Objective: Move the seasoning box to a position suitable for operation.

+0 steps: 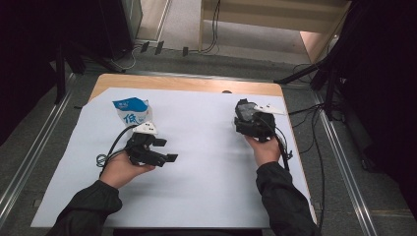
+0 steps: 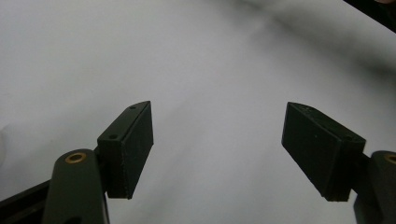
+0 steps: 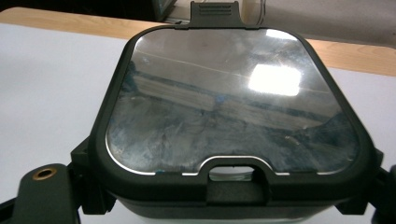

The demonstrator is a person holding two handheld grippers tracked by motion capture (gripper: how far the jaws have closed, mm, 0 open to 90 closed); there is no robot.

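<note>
Two grippers are at work over a white sheet [image 1: 206,162] that covers most of a wooden table [image 1: 187,83]. The right gripper [image 1: 244,118], near the far right of the sheet, has its jaws set on either side of a dark lidded container [image 3: 233,116]; in the right gripper view the box sits squarely between the jaws, its glossy lid with a latch tab at the far edge and a notch at the near one, and the pads appear to press on its lower sides, so it reads as a grip on the box. Whether the box rests on the sheet or is raised just off it cannot be told. The left gripper [image 1: 164,150] is over the near left of the sheet with its jaws spread wide and nothing between them; its own view shows bare white sheet ahead of the two black pads [image 2: 130,149]. Just beyond it stands a blue and white carton [image 1: 132,112], its top open, untouched and apart from the jaws. Judging by this, the box is secured in the right grip, while the lid is closed and the carton has not been taken up; that work seems to lie ahead.
</note>
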